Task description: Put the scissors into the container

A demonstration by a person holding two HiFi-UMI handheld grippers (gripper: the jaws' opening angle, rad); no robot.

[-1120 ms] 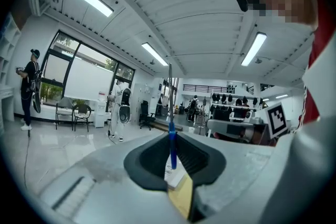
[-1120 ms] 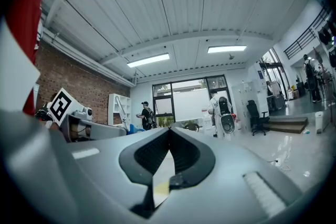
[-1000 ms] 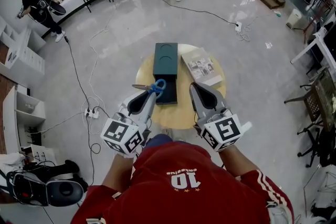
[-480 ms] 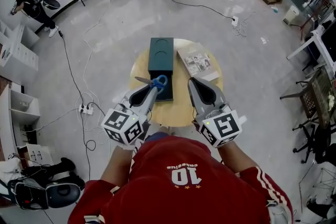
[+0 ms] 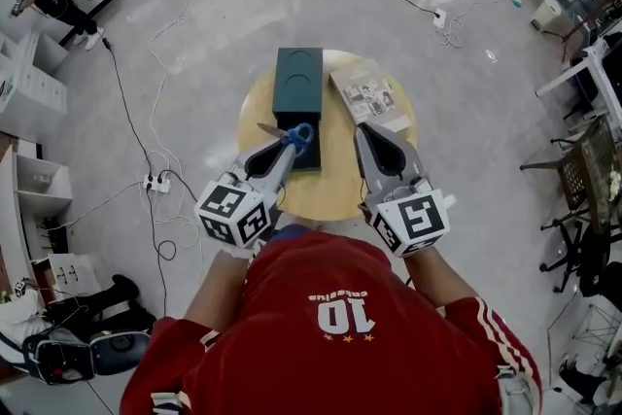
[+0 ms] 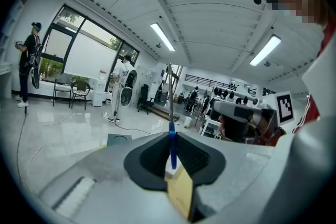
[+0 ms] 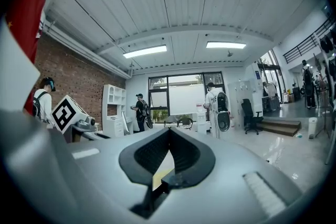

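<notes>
Fingers (image 6: 150,158), left gripper (image 5: 289,147): pinched on the blue handle of the scissors (image 5: 297,136), no slack seen; same grip as a second back.
Fingers (image 7: 188,152), right gripper (image 5: 368,135): pressed together, holding nothing; parked at centre right of the head view, just right of the container (image 5: 297,87).
Scissors: lifted clear of the table (image 5: 326,199); handle at centre frame over the near end of the container, blade pointing left past its edge. In the left gripper view, blade standing straight up from the jaws.
Container: dark green, lying lengthwise up the middle of the frame on the table, with a booklet (image 5: 367,98) beside it at upper right of centre. Open or lidded: not clear from above.
Change: handle carried from the container's left edge to a spot farther in over its near end. Blade now angled a little toward upper left instead of lying level across the frame. Right gripper still in its place beside the container.
Meaning: pick-up done, carry nearly done, drop not yet made. Judging by the overhang, blade likely to catch the rim unless turned in line with the container.
Risk: thin pinch on a loop handle, so possible swing of the blade on release.
</notes>
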